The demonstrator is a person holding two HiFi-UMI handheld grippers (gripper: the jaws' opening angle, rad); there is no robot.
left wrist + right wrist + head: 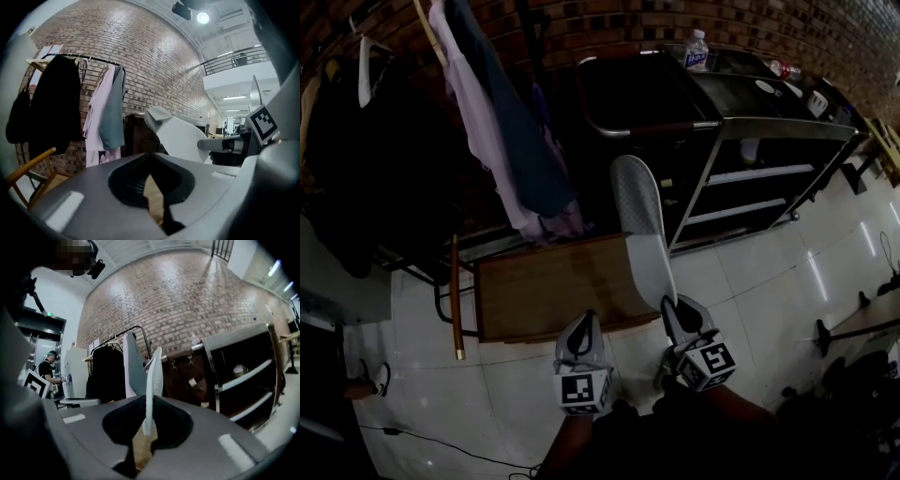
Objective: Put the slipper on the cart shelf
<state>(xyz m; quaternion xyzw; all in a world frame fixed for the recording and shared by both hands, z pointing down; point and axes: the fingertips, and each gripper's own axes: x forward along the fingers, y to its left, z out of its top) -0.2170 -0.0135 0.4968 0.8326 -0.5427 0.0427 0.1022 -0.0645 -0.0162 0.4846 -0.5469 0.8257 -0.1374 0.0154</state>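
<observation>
White slipper (641, 225), edge-on, pinched tight in right claw (671, 306); left claw (585, 319) closed, nothing between.

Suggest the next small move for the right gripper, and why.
Probably carry it forward and to the right, toward the cart's open shelves. The right gripper is clamped on one end of the slipper, which hangs in the air above the wooden table, short of the cart. The left gripper is shut and empty.
</observation>
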